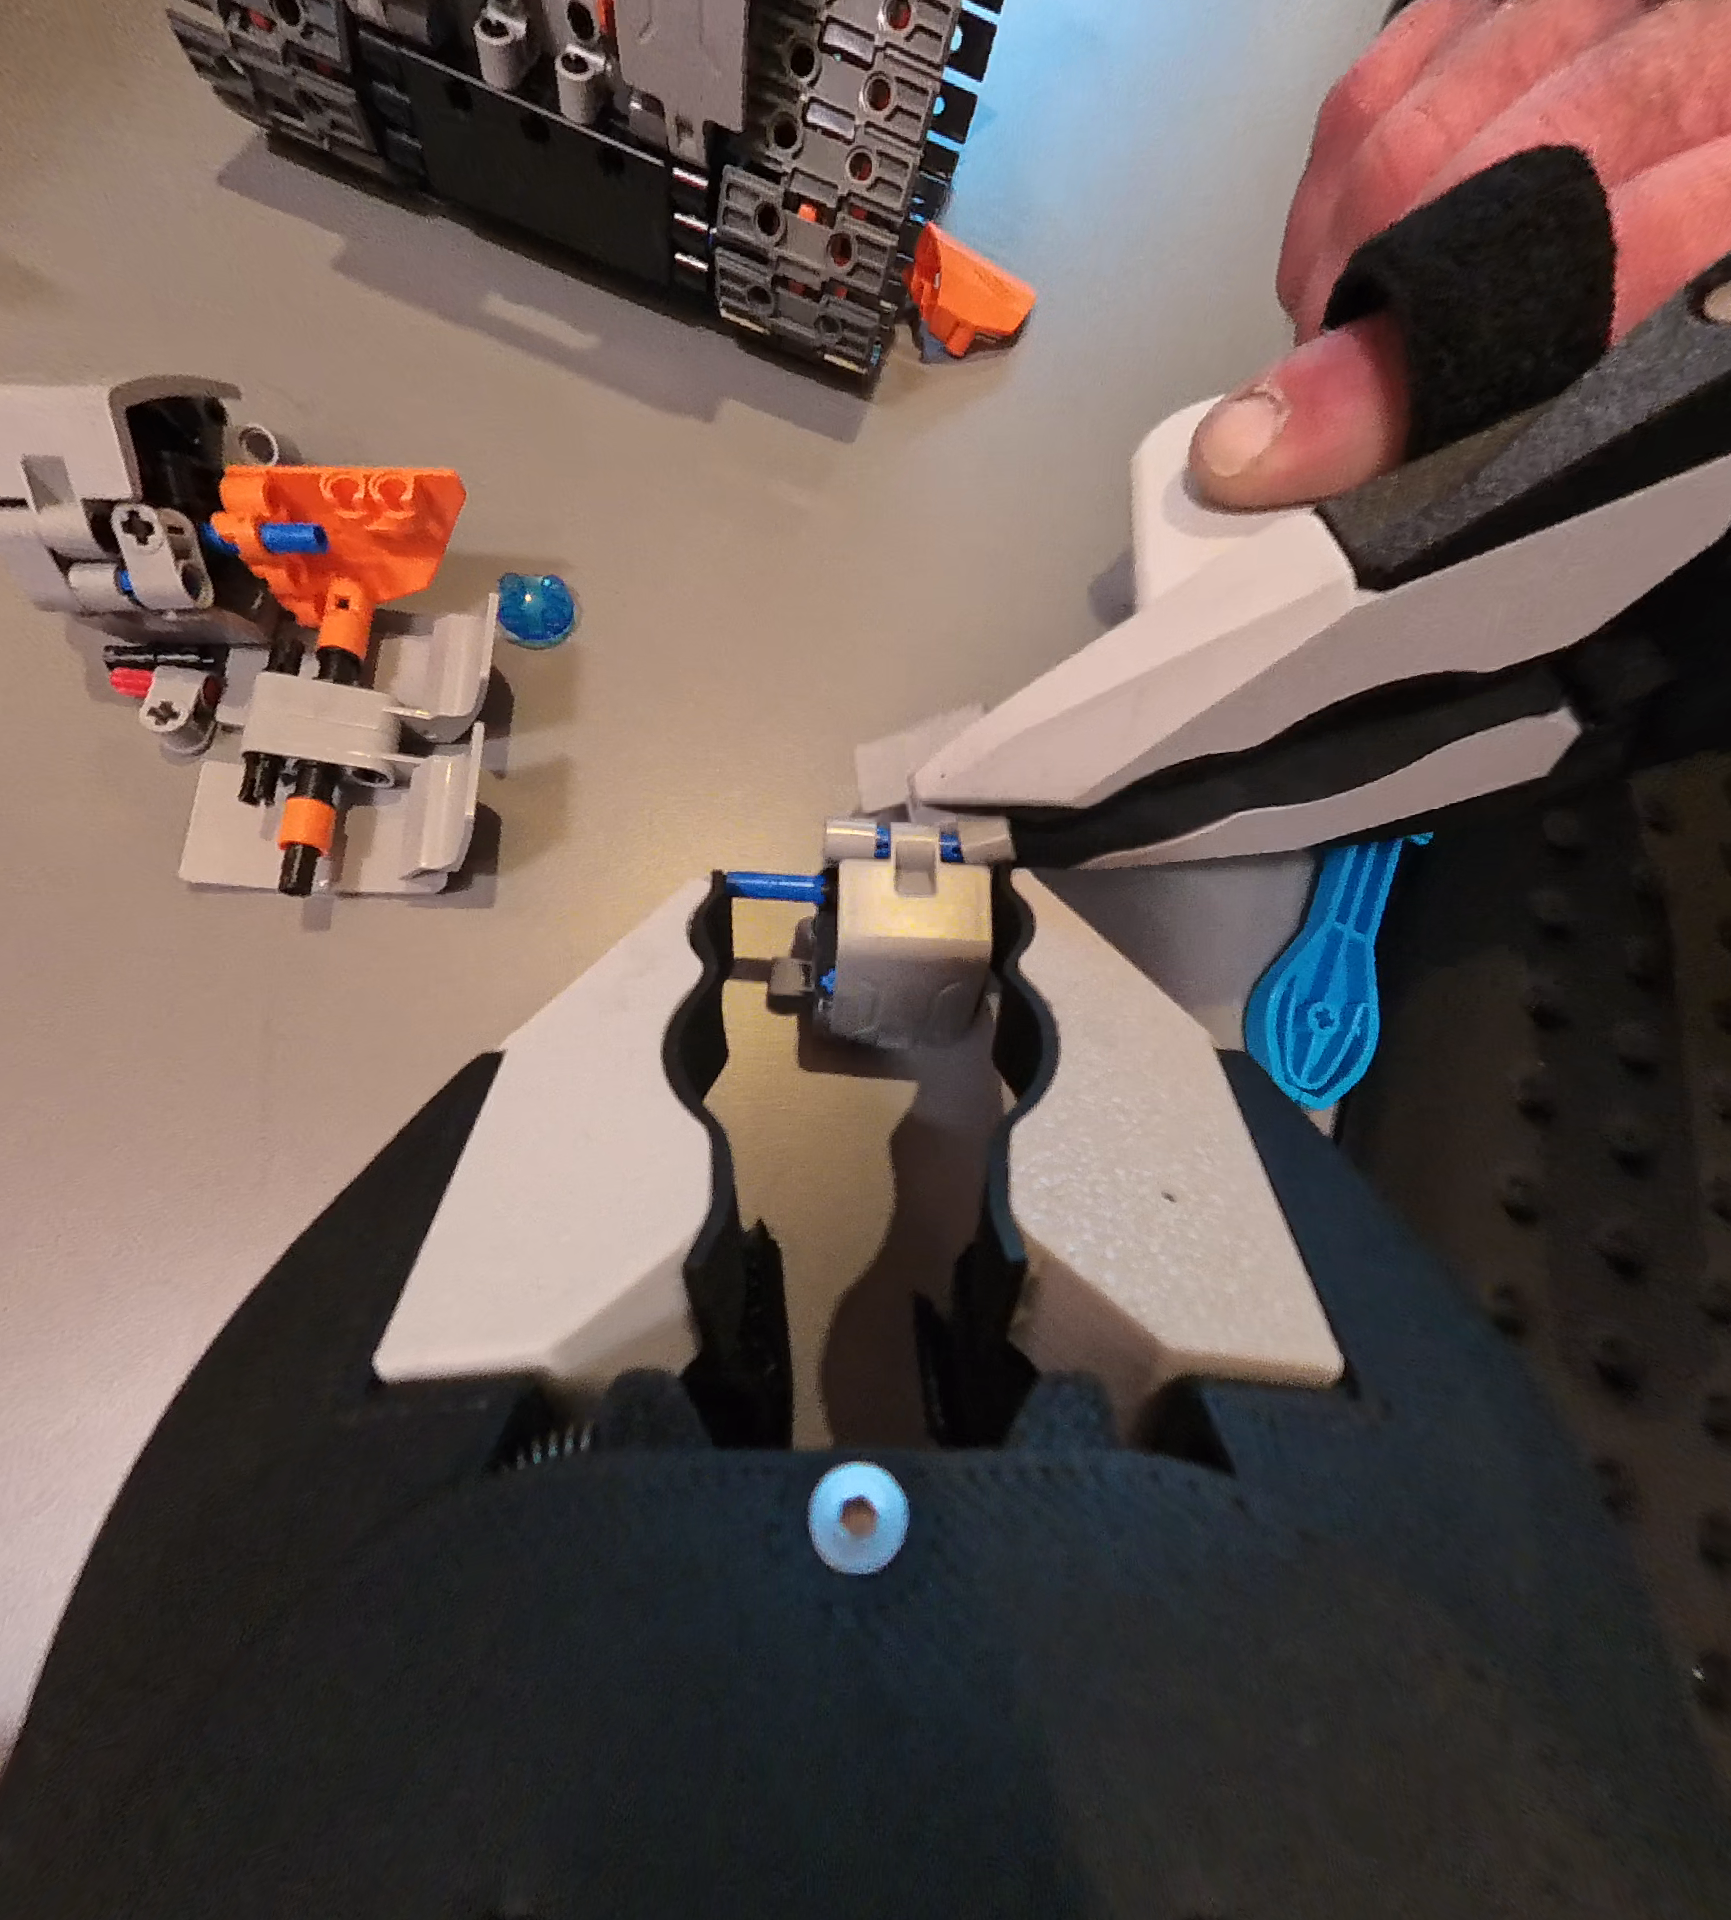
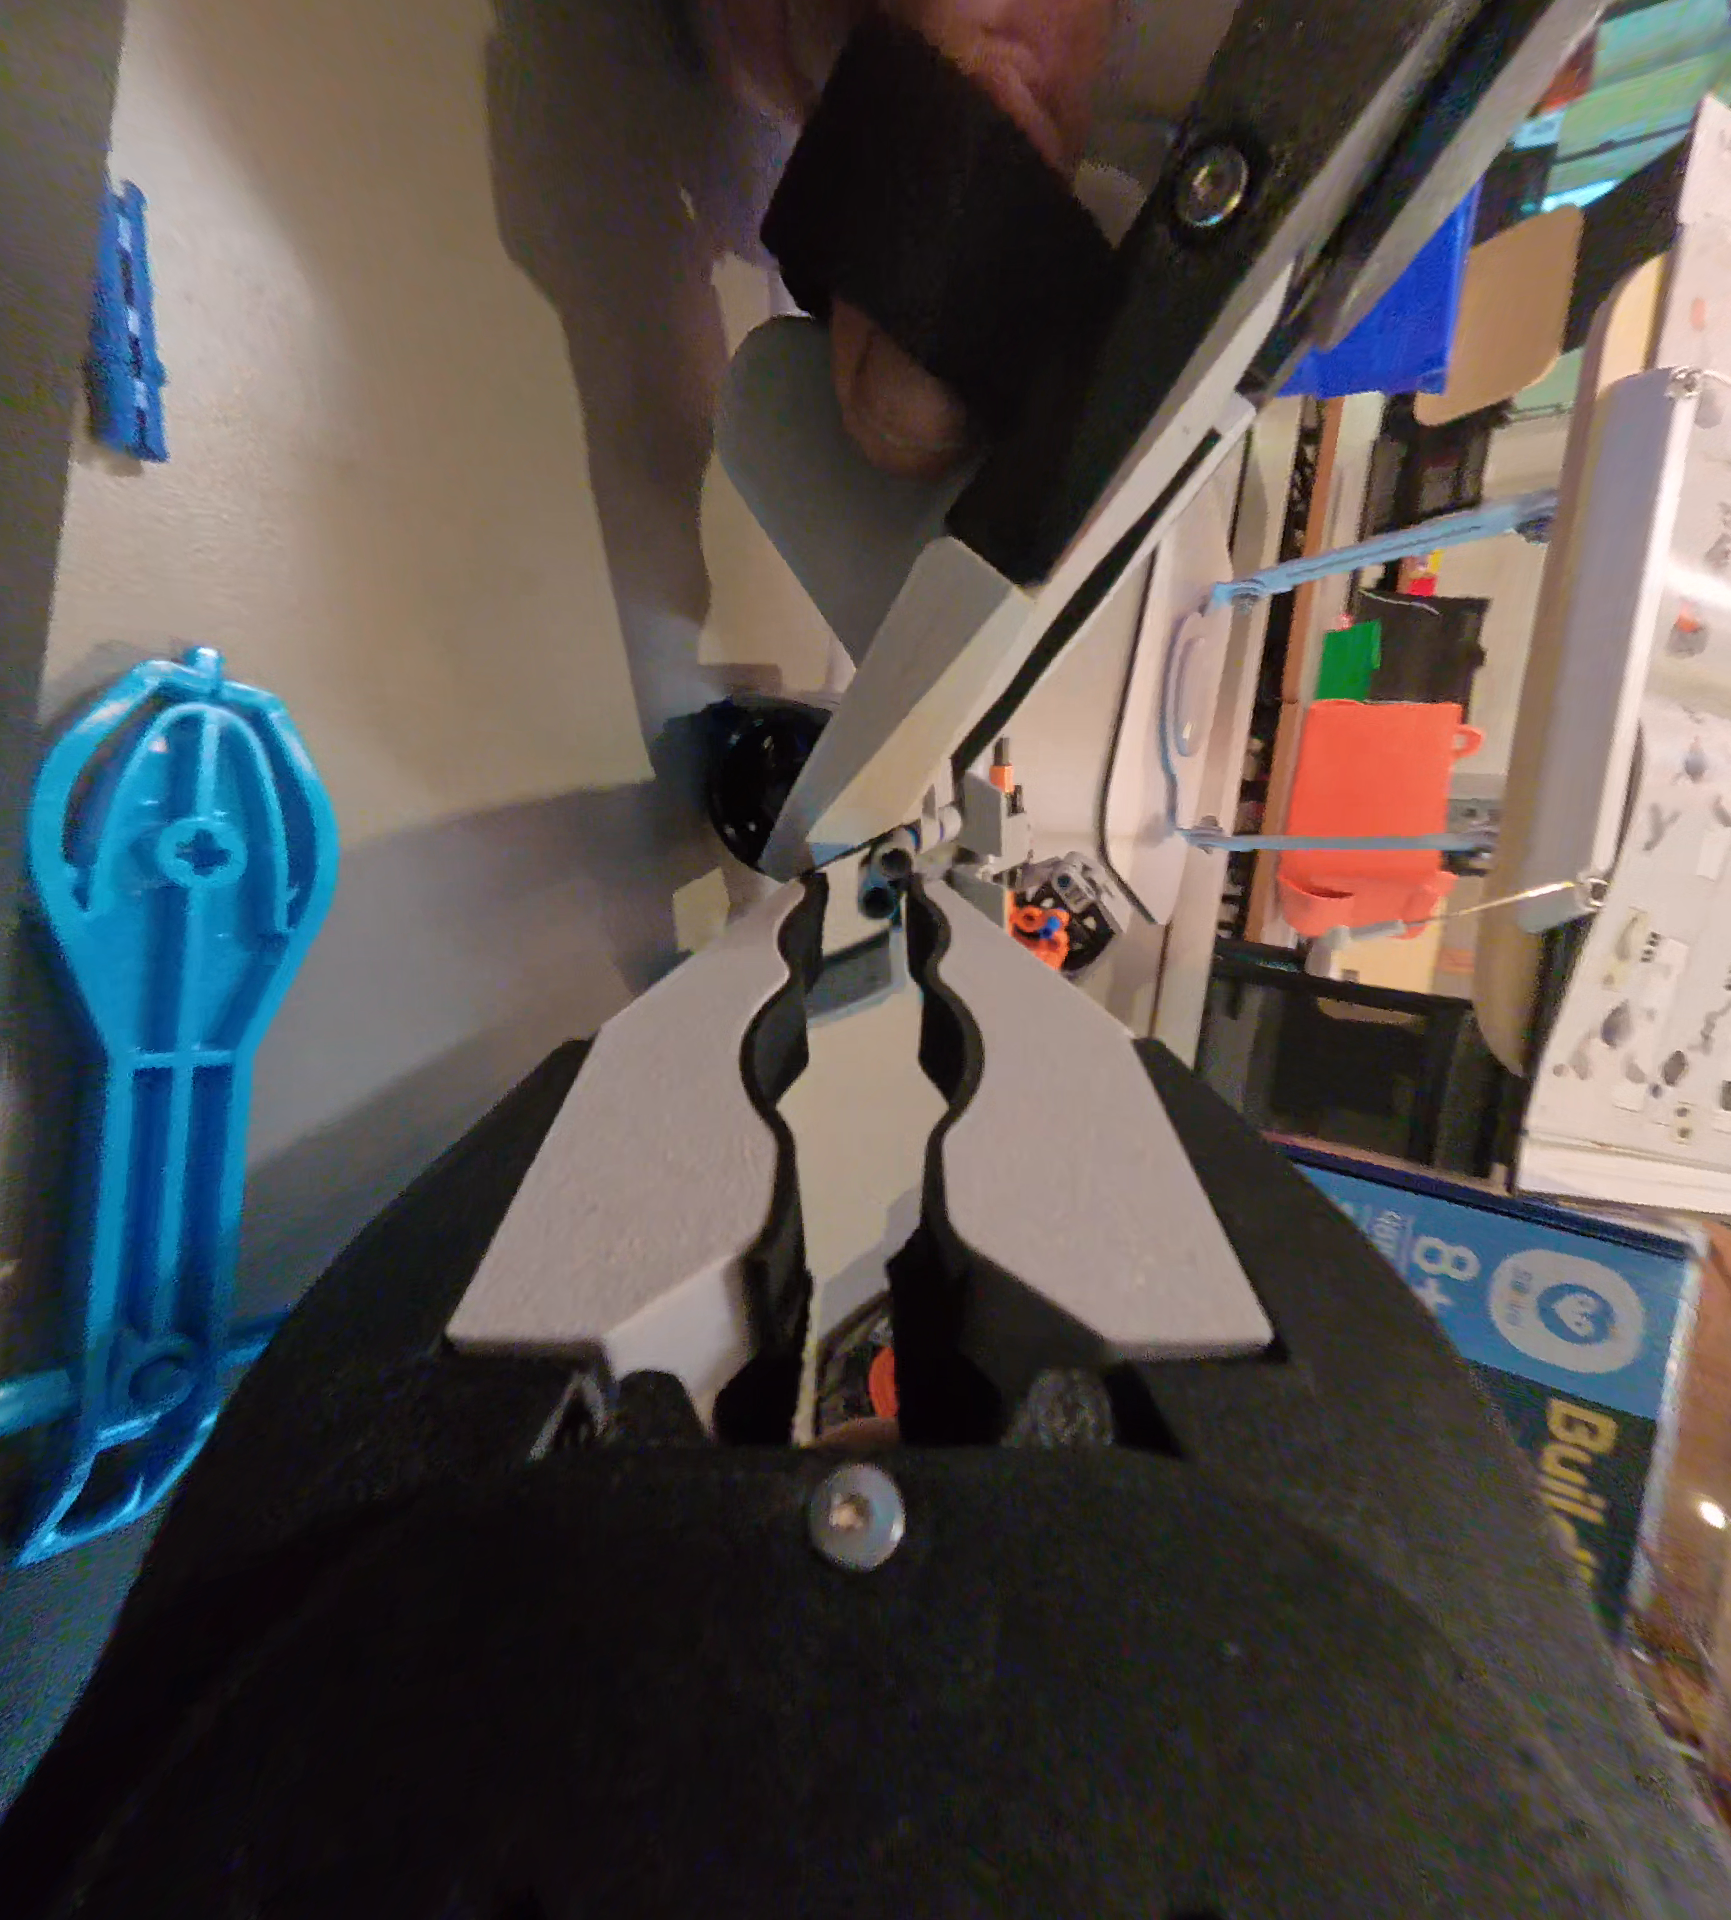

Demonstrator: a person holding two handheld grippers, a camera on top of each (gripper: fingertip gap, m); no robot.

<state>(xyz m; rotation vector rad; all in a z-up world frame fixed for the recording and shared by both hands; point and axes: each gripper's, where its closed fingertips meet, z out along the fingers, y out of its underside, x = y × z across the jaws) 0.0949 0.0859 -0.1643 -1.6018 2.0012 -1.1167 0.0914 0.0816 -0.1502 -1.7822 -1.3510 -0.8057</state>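
Two claws [image 1: 866, 914] [image 2: 866, 894] around grey piece [image 1: 908, 956]

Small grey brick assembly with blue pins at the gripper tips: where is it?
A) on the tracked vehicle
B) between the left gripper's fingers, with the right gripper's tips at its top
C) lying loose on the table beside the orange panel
B: the small grey brick assembly with blue pins sits between the left gripper fingers, while the right gripper tips close on its top edge.
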